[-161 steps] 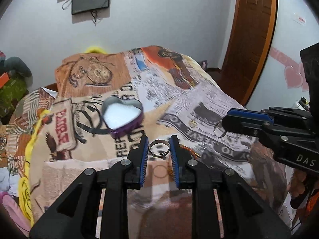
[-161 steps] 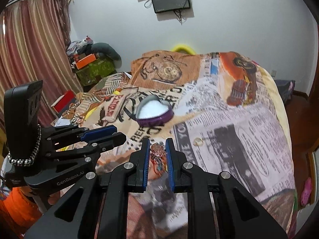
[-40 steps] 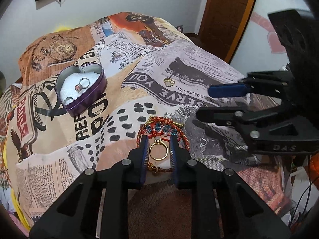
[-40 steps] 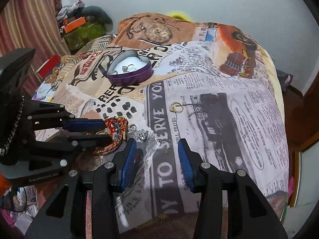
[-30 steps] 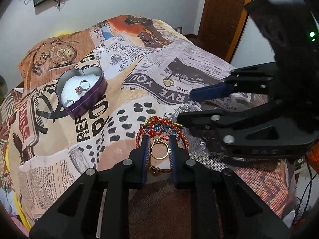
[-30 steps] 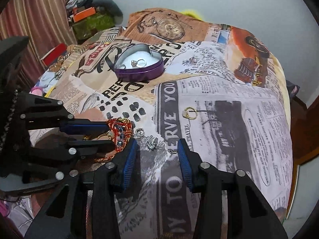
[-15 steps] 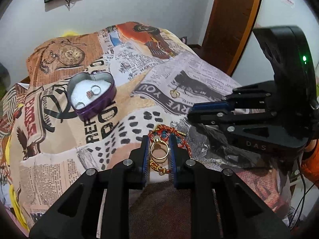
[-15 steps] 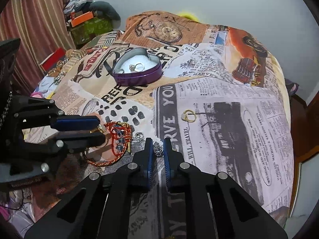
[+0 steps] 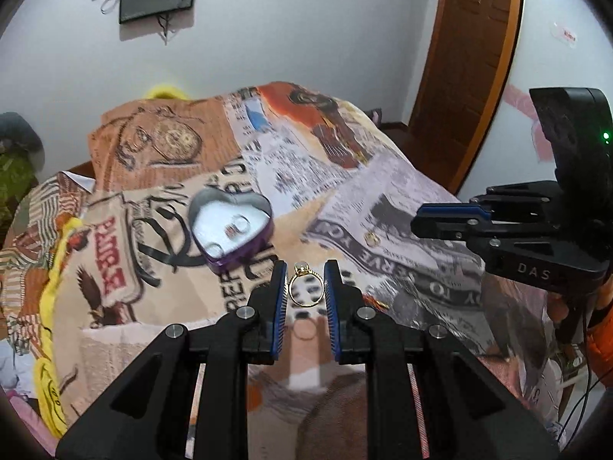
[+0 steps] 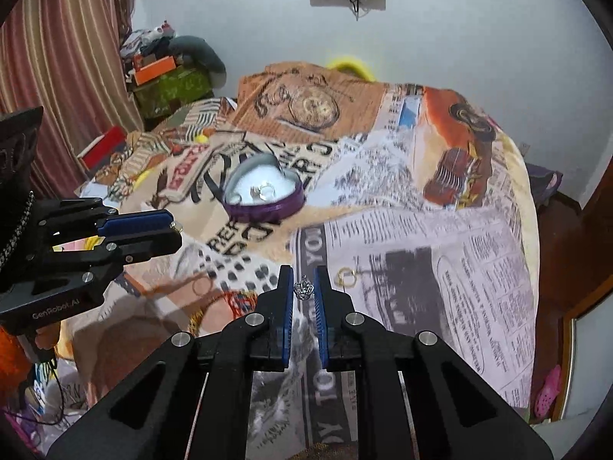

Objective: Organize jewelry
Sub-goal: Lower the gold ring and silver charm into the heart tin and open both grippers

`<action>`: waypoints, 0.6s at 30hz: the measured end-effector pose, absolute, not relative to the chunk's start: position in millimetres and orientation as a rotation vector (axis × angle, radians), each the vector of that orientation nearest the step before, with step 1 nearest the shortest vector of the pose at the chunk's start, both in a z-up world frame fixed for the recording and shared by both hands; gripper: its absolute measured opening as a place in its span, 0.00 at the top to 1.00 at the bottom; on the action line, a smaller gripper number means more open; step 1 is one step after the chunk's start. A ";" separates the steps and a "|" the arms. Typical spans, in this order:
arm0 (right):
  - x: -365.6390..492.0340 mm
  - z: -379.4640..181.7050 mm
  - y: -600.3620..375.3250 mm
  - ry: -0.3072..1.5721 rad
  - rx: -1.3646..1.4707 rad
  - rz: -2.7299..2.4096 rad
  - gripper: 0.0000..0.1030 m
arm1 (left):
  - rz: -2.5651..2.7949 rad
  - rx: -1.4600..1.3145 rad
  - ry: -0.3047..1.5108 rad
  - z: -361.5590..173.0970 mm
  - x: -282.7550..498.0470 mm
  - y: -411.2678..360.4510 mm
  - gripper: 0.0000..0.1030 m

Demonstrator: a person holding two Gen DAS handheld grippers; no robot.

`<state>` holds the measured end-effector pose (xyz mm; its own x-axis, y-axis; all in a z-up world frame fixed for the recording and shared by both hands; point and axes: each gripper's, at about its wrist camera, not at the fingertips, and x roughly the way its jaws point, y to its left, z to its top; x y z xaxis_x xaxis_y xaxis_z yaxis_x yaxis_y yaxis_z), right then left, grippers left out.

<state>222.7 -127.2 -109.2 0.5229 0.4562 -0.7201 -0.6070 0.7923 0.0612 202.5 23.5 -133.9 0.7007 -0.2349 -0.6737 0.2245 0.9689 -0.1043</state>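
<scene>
My left gripper [image 9: 305,281] is shut on a gold ring [image 9: 305,288] and holds it above the bed. My right gripper [image 10: 304,287] is shut on a small silver crown ring [image 10: 304,290], also lifted. The purple heart-shaped tin [image 9: 230,226] lies open ahead on the bedspread with rings [image 9: 236,225] in it; it shows in the right wrist view [image 10: 263,193] too. A gold ring [image 10: 345,277] lies on the newsprint cloth, also seen in the left wrist view [image 9: 371,237]. A red beaded bracelet [image 10: 238,302] lies below the right gripper, partly hidden.
The bed is covered by a patchwork newsprint spread [image 9: 345,176]. The right gripper's body [image 9: 528,237] is at the right of the left wrist view; the left gripper's body [image 10: 88,237] at the left of the right wrist view. A wooden door [image 9: 467,61] is far right.
My right gripper closed on the silver crown ring and lifted it. My left gripper rose from the bracelet with the gold ring; both now face the heart tin from higher up.
</scene>
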 end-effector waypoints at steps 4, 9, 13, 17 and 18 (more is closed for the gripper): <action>227.1 -102.3 -119.3 0.774 -0.199 0.652 0.91 | -0.231 -0.012 0.729 -125.6 206.7 32.1 0.83; 239.6 -94.3 -104.4 0.753 -0.187 0.672 0.91 | -0.205 -0.014 0.709 -118.3 215.9 43.4 0.83; 248.4 -87.9 -93.3 0.733 -0.183 0.683 0.91 | -0.186 -0.027 0.711 -118.1 227.3 51.5 0.83; 261.5 -83.1 -80.0 0.720 -0.173 0.698 0.91 | -0.162 -0.029 0.714 -121.4 241.6 57.8 0.83; 264.3 -82.3 -76.5 0.718 -0.172 0.702 0.91 | -0.156 -0.034 0.717 -123.3 246.5 60.3 0.83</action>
<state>264.3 -76.5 -82.3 0.5376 0.5301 -0.6558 -0.6436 0.7604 0.0871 246.5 60.3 -123.3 0.7429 -0.1539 -0.6515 0.1306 0.9878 -0.0845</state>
